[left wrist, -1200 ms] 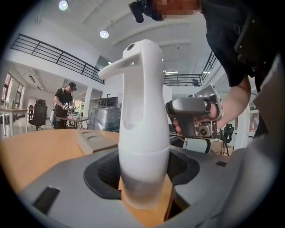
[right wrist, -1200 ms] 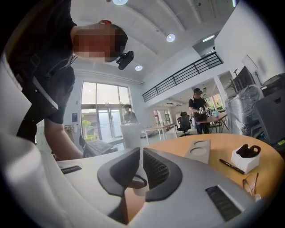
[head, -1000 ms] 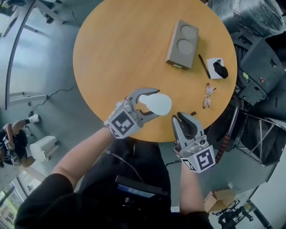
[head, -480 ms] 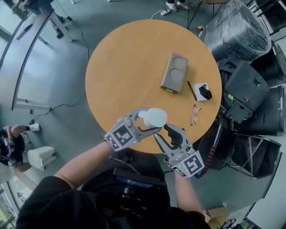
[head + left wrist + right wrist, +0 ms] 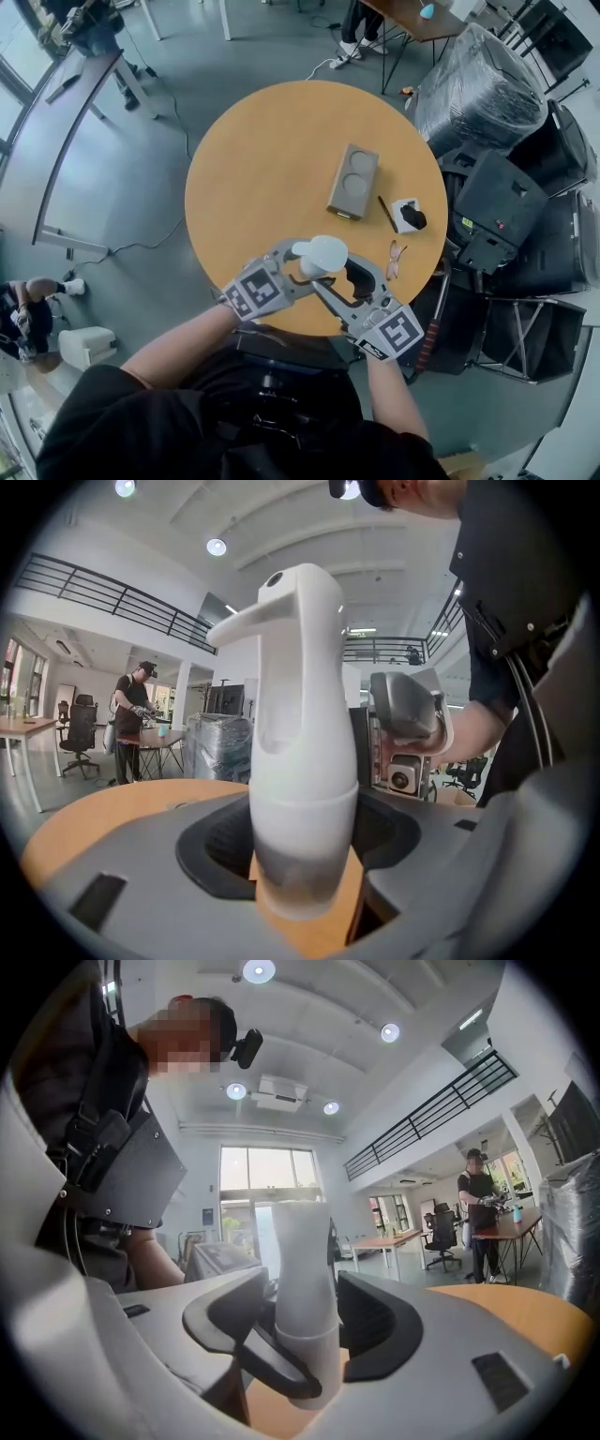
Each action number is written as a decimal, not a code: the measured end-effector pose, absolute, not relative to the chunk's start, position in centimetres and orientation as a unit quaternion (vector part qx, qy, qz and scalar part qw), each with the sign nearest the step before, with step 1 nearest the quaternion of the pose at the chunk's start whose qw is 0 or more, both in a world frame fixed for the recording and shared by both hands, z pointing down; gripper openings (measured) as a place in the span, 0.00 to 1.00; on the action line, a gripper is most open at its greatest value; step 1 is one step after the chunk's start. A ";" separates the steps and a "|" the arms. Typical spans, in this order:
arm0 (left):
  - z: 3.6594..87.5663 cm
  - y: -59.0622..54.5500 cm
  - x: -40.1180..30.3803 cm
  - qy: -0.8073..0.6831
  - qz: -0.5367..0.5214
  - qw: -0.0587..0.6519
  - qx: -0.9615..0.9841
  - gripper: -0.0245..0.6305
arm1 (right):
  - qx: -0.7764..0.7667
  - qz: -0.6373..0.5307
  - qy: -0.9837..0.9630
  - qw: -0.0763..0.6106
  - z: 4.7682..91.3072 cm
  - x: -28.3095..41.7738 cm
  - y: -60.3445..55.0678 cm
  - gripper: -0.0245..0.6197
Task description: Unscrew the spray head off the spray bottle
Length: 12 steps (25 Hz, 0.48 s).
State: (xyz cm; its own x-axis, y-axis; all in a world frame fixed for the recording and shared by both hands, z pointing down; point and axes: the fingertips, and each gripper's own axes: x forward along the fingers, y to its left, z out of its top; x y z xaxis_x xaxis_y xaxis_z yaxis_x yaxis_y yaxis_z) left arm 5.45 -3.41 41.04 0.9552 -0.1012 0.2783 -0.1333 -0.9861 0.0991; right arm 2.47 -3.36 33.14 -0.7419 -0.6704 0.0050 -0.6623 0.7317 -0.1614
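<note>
Head view: one spray bottle (image 5: 323, 253)

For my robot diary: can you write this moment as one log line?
left gripper: shut on spray bottle | right gripper: jaws just been opening, spray bottle between them | spray head: still on

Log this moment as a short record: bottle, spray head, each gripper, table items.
bottle: white spray bottle, upright, in the air over the round table
spray head: spray head on the bottle
left gripper: left gripper shut on the bottle's lower body
right gripper: right gripper open, fingers just been opening, bottle between them
table items: grey box, pen, glasses
</note>
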 end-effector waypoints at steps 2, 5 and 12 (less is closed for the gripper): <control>40.3 -3.3 5.3 -0.058 0.139 0.055 0.987 0.50 | -0.355 -0.073 0.932 0.023 32.3 2.0 -3.8 0.48; 39.7 -3.0 5.5 -0.054 0.146 0.045 0.987 0.50 | -0.354 -0.071 0.932 0.021 31.5 1.8 -4.3 0.48; 39.1 -1.7 6.0 -0.044 0.161 0.025 0.986 0.50 | -0.335 -0.065 0.940 0.010 30.5 0.8 -4.6 0.48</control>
